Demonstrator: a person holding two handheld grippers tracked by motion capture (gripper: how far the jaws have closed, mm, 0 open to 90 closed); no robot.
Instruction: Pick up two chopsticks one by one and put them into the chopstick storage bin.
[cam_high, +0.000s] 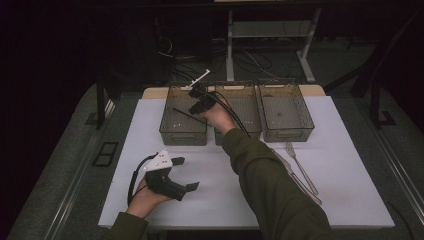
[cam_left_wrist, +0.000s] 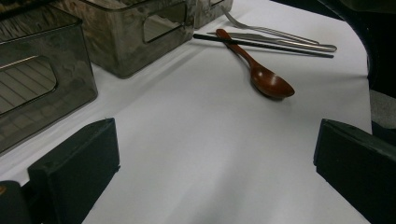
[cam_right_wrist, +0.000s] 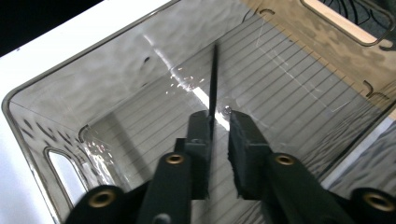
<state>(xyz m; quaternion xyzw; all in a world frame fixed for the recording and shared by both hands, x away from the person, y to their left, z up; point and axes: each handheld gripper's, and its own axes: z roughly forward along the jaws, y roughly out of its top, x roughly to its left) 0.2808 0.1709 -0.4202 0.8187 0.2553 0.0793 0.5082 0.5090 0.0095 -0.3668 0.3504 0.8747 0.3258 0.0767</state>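
Hanging over the left-hand smoky clear plastic bin (cam_right_wrist: 140, 93), the right gripper (cam_right_wrist: 219, 126) has its fingers slightly parted, with a thin black chopstick (cam_right_wrist: 214, 79) resting against one finger, barely held. I judge it could slip, tip over the bin's rim and land on the white bench (cam_high: 345, 170). The left gripper (cam_high: 187, 175) rests wide open, holding nothing. Counted: three bins, two chopsticks, the second (cam_left_wrist: 261, 44) on the bench, one brown wooden spoon (cam_left_wrist: 261, 74), one steel fork (cam_left_wrist: 266, 29), one steel knife (cam_left_wrist: 289, 43).

Olive sleeves, black brass-riveted jaws
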